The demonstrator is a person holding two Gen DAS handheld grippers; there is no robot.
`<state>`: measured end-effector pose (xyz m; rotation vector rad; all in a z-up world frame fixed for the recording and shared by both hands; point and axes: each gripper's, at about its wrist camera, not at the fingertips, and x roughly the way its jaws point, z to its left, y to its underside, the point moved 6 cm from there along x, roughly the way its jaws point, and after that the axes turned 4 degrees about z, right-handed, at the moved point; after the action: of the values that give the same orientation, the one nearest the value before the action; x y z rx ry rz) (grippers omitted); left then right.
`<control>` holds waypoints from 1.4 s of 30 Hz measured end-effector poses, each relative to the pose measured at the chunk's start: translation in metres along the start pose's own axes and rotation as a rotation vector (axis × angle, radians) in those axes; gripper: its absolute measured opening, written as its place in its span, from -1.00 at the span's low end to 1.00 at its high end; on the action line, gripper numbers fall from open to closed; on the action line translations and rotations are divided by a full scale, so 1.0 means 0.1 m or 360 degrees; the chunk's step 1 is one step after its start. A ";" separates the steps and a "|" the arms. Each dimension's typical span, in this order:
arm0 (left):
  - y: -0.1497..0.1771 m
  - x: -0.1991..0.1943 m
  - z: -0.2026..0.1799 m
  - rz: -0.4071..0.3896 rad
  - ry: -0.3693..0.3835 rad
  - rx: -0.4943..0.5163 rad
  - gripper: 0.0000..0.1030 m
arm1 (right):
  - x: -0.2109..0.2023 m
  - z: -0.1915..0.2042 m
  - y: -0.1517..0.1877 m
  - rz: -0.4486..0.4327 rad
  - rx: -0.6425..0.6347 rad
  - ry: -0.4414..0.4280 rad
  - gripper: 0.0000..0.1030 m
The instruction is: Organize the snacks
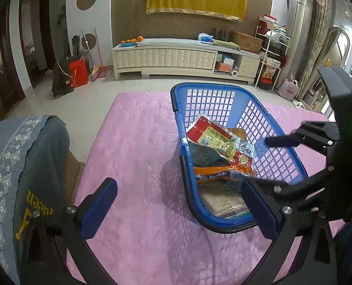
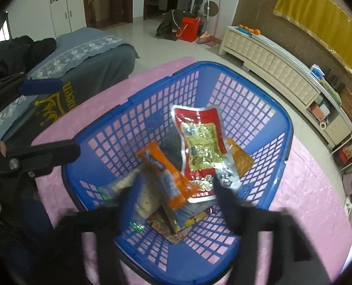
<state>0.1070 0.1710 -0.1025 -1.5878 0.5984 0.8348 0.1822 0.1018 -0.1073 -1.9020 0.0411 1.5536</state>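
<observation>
Orange crinkly snack packet [image 2: 166,173] lies in blue plastic lattice basket [image 2: 280,128], lower centre; right tongs [image 2: 173,199] spread above, nothing pinched. Left tongs [image 1: 178,209] spread, empty. Withdraw straight up, clear of wrappers.

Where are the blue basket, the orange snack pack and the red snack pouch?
blue basket [image 2: 287,128], right wrist view, on its far rim.
orange snack pack [image 2: 166,173], right wrist view, mid-wrapper.
red snack pouch [image 2: 199,137], right wrist view, on its yellow label.

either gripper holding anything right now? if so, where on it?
Nothing held. Left gripper is open over the pink cloth. Right gripper is open above the snack packets in the blue basket.
</observation>
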 end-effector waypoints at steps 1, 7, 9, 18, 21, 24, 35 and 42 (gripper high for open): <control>0.01 -0.02 -0.01 -0.0001 0.0000 0.0000 1.00 | -0.04 -0.02 0.01 -0.0018 0.0012 0.0004 0.65; 0.01 -0.23 -0.19 -0.0067 0.0047 0.0020 1.00 | -0.30 -0.12 0.12 -0.0093 0.0128 0.0061 0.83; 0.03 -0.32 -0.26 -0.0094 0.0073 0.0027 1.00 | -0.42 -0.15 0.19 -0.0125 0.0194 0.0063 0.99; 0.08 -0.79 -0.55 -0.0252 0.0080 -0.0010 1.00 | -1.05 -0.29 0.57 -0.0316 0.0453 0.0227 1.00; 0.11 -0.98 -0.70 -0.0302 0.0074 0.0015 1.00 | -1.33 -0.28 0.72 -0.0392 0.0534 0.0228 1.00; 0.12 -1.18 -0.83 -0.0361 0.0090 -0.0002 1.00 | -1.61 -0.27 0.84 -0.0452 0.0589 0.0267 1.00; 0.22 -1.65 -1.21 -0.0485 0.0082 0.0064 1.00 | -2.34 -0.20 1.24 -0.0606 0.0727 0.0369 1.00; 0.35 -1.85 -1.31 -0.0522 0.0089 0.0105 1.00 | -2.50 -0.12 1.36 -0.0631 0.0744 0.0369 1.00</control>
<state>-0.0091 0.0231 0.0294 -1.5981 0.3858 0.5224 0.0619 -0.1041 0.0494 -1.5868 0.1111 0.9554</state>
